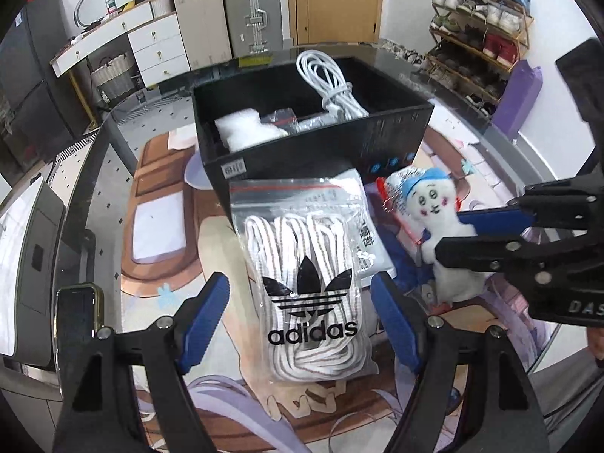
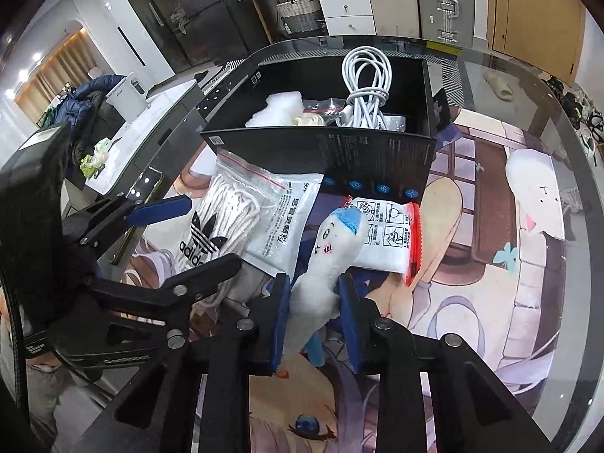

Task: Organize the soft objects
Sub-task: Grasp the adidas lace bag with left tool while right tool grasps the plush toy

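While clamped in right hand-held gripper (image 2: pixel 313 309), plush toy (image 2: pixel 332 253) points boxward; left (image 1: pixel 300 302) open.

Bright indoor light, glassy table glare, sharp centre, strong fisheye edge warping.

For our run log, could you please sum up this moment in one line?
right gripper: shut on plush | left gripper: open over laces bag | box: behind

A phone (image 1: pixel 77 315) lies on the glass table (image 1: pixel 94 173); shoe rack (image 1: pixel 477 34) behind.
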Demonstrator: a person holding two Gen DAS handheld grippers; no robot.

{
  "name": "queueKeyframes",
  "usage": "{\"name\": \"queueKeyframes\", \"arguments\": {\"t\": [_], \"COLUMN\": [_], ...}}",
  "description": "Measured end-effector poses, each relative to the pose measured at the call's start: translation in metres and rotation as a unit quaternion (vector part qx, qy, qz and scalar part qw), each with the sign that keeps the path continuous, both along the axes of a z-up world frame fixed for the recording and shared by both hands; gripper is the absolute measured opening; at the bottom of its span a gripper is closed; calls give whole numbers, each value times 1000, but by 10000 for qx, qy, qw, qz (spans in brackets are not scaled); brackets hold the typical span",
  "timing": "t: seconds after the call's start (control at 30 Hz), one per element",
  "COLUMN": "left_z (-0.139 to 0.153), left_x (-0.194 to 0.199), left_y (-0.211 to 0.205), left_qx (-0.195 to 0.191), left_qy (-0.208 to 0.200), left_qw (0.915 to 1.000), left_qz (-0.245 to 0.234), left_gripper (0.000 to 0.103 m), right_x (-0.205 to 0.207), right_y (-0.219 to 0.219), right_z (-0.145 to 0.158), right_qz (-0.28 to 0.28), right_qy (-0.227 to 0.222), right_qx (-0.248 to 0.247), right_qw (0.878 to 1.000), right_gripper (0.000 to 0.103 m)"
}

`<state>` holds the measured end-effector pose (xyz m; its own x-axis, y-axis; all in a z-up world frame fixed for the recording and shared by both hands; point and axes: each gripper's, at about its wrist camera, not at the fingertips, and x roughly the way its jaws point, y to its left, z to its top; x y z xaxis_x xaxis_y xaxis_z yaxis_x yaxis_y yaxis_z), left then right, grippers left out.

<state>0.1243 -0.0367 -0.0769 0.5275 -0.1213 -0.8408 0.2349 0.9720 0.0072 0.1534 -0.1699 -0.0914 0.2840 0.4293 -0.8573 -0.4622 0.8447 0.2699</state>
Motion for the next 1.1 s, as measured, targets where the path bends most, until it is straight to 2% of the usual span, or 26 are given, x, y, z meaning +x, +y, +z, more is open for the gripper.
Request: {"name": "queueKeyframes", "arguments": {"t": [0.07,0.13,0.4,0.6,1.1], "left_z": [-3,-5,-3,8,37], "left_x": [0,1,-2,-8,-18], "left_y": [-1,-1,1,5,6], "left_qx": [73,28,51,19,-49], "left_qy": [58,145,291,205,-75], "left_qw": [10000,9999,9994,9996,9998], "left_qz": [-14,-71,-158,-204,-194], "left_gripper": [68,54,40,37,37], "right_x": [-2,-2,-1,-6,-24], "right_y": [1,2,3,1,2], "right_z": [-1,-2,-2,11,44], "right_qz": [32,44,70,55,117], "right_qy": [-17,-14,-35,-165,-612], "right_qx": [-36,-36,-75,8,73], "right_qw": [10000,10000,9999,9998,9980], "right_gripper": [26,26,26,26,26]}}
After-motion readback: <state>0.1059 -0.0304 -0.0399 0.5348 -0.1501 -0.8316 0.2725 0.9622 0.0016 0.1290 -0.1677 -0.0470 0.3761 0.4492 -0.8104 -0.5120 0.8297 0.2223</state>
